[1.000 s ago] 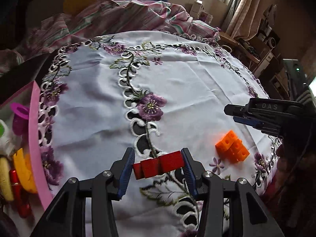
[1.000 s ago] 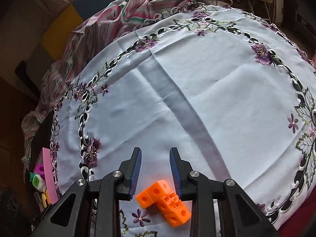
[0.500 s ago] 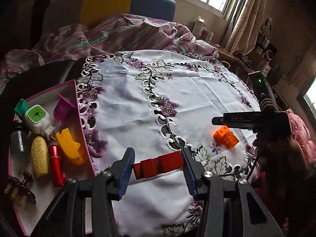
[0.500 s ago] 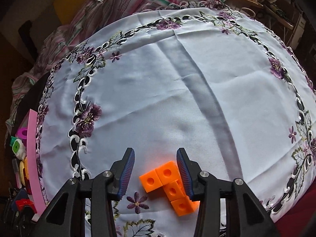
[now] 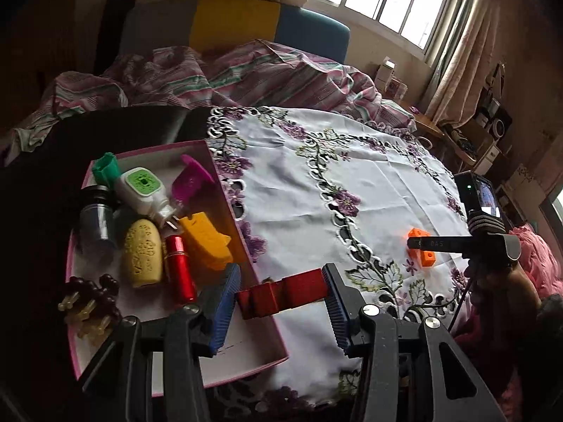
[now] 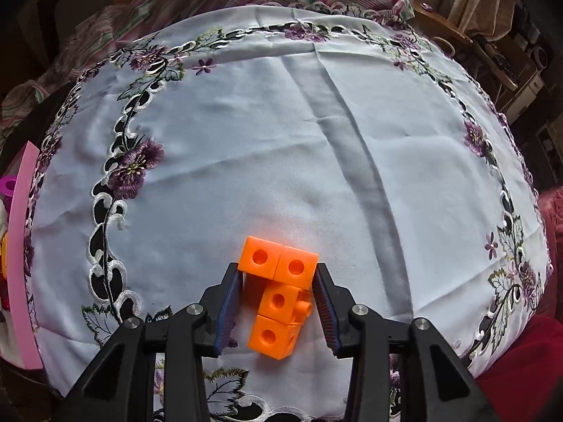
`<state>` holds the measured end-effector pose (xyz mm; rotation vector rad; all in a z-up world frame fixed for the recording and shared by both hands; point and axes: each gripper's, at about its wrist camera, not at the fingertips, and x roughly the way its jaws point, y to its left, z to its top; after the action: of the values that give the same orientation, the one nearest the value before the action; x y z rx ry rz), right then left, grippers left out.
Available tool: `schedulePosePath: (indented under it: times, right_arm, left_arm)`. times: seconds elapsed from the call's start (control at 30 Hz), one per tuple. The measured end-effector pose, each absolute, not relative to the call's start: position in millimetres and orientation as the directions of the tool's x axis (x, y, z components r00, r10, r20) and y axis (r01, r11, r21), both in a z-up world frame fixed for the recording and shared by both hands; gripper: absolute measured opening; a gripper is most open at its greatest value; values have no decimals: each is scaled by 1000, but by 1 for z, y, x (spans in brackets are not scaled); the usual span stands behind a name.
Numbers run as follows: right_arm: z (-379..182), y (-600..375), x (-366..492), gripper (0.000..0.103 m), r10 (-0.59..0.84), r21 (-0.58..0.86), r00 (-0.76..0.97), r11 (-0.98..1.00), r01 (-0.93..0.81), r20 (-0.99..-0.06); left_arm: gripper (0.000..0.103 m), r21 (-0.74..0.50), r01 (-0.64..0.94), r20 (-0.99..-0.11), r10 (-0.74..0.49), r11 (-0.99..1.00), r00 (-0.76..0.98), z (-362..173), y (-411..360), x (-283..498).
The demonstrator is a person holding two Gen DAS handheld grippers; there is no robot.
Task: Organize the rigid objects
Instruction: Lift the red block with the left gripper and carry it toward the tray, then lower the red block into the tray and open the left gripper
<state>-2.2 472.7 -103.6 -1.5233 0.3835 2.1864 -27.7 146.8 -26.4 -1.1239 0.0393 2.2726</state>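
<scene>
Over pink box [image 5: 225, 190] rim: left gripper [image 5: 281, 293] clamps red block [image 5: 281, 297].

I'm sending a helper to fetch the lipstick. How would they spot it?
Look in the pink-rimmed box left of the white tablecloth. Near its middle lies the lipstick, between a yellow oval piece and an orange block: the only shiny red tube there.

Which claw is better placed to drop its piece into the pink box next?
Left. The left claw already holds the red block over the pink box rim, while the right claw is only closing around the orange block on the tablecloth, far from it.
</scene>
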Motion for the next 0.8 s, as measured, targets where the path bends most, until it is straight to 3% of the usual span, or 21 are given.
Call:
schedulePosePath:
  times: [0.2, 0.8]
  right_arm:
    - [-98, 456, -13, 41, 117, 64, -390, -905, -421, -913]
    - [-114, 437, -17, 41, 131, -3, -329, -932, -362, -935]
  left_arm:
    - [48, -211, -428, -737, 431, -879, -521, -27, 107, -32]
    - [48, -151, -321, -747, 321, -935, -582, -35, 64, -31]
